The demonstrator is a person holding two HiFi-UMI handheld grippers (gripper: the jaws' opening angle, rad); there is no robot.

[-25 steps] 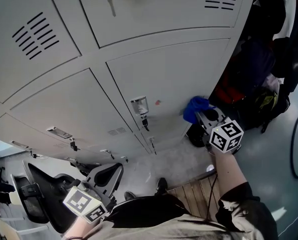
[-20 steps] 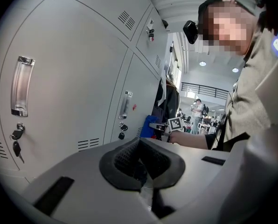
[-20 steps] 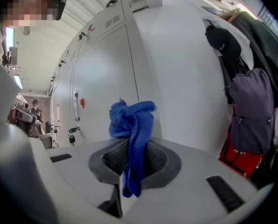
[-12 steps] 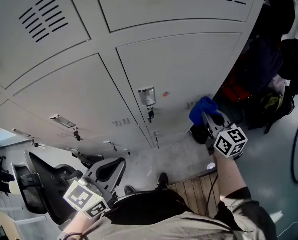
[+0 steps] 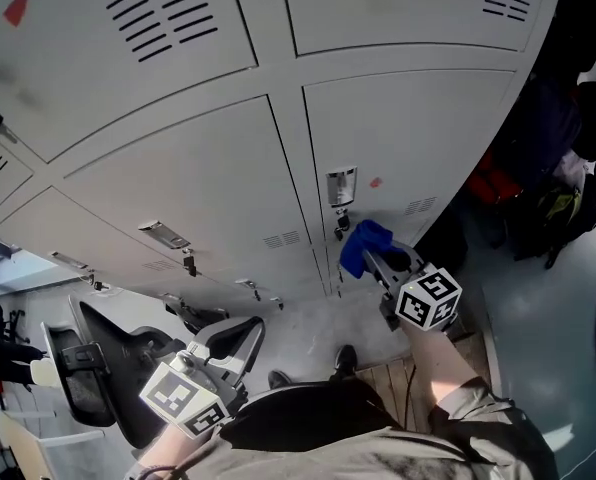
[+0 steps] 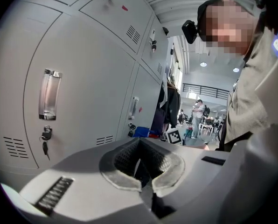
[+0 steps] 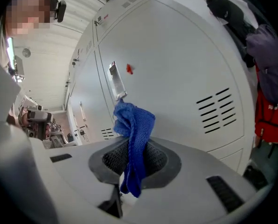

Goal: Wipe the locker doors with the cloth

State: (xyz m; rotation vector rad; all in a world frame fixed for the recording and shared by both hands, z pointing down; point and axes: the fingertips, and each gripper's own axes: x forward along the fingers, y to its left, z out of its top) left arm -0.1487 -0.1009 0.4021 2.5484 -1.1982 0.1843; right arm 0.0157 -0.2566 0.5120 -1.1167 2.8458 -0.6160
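Right gripper, clamped on the blue cloth, has swept it across the lower locker door to the handle's five o'clock, so wiping looks under way. Left gripper hangs closed, empty.

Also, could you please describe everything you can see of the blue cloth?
The cloth is bright blue and knitted-looking, bunched into a crumpled wad at the top with a narrow tail hanging below. The right gripper is shut on its middle. It sits close to the grey locker door; contact cannot be told.
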